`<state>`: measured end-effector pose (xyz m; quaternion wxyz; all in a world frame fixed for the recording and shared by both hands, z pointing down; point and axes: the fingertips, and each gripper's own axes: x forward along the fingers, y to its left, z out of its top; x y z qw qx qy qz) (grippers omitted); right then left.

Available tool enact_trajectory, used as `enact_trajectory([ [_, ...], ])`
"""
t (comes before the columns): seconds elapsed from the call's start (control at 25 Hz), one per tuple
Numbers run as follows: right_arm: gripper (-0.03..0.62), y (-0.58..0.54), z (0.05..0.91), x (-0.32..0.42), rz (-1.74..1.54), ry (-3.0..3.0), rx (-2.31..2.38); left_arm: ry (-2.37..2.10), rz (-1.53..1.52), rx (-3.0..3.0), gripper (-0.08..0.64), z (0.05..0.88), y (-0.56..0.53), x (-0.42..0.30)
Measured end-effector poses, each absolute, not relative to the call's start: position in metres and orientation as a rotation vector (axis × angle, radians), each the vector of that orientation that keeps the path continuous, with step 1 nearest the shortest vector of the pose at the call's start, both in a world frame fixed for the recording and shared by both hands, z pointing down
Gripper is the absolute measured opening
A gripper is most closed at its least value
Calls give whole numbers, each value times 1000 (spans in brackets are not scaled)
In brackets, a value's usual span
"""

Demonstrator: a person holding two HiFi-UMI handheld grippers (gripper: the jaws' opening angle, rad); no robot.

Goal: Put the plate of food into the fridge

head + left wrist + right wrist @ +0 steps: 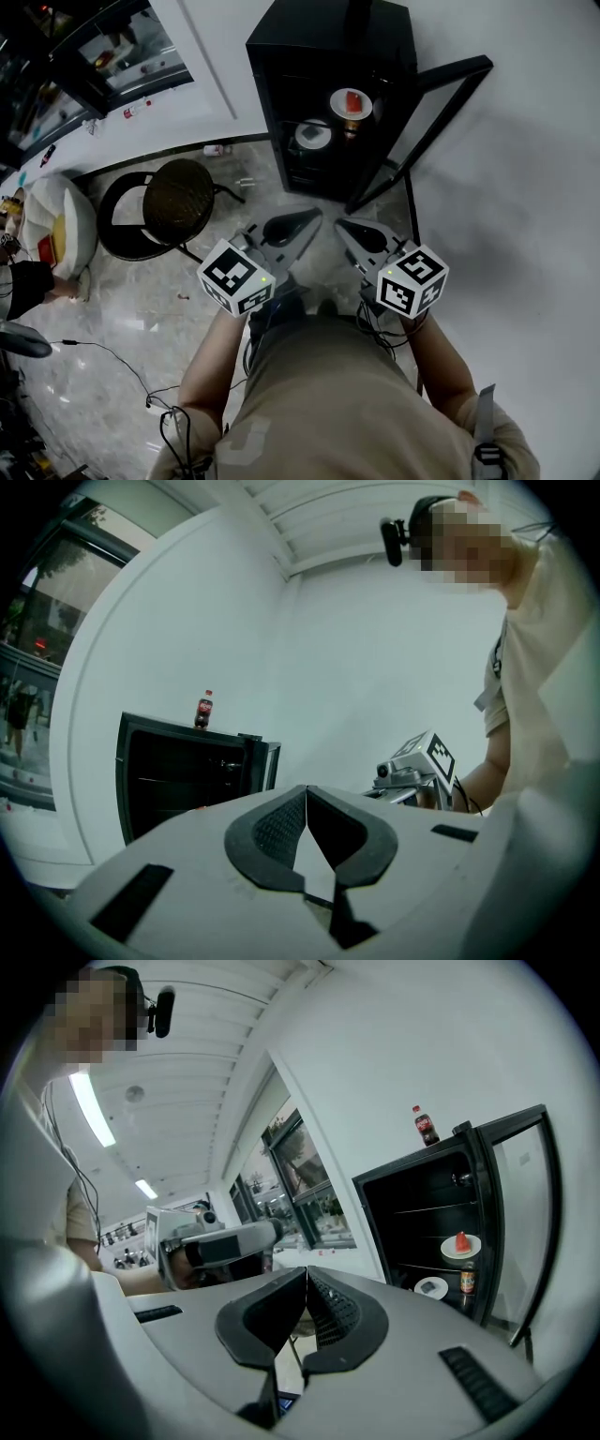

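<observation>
A small black fridge [328, 56] stands ahead with its glass door [441, 122] swung open to the right. On an upper shelf sits a white plate with a red piece of food [352, 103] [460, 1246]. A second plate [313, 135] [430, 1287] lies one shelf lower, beside a small bottle [466, 1279]. My left gripper [314, 217] [306, 794] and right gripper [341, 226] [307, 1274] hover side by side in front of the fridge, both shut with nothing between the jaws. Each gripper shows in the other's view: the right gripper [422, 761] and the left gripper [220, 1241].
A cola bottle [202, 710] [426, 1126] stands on top of the fridge. A round dark stool [178, 197] is to the left on the marble floor, with a white cushion seat [56, 225] further left. Cables [122, 361] trail on the floor. A white wall [525, 187] runs along the right.
</observation>
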<state>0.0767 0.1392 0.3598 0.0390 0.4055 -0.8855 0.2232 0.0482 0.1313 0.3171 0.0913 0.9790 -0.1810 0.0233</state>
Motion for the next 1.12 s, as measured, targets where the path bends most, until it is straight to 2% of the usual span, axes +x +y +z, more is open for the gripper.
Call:
enact_trajectory([
  [0.76, 20, 151, 374, 69, 728, -2734, 1178, -698, 151, 2839, 11, 336, 157, 24],
  [1.12, 20, 128, 369, 14, 721, -2764, 1116, -752, 155, 2853, 10, 333, 133, -32],
])
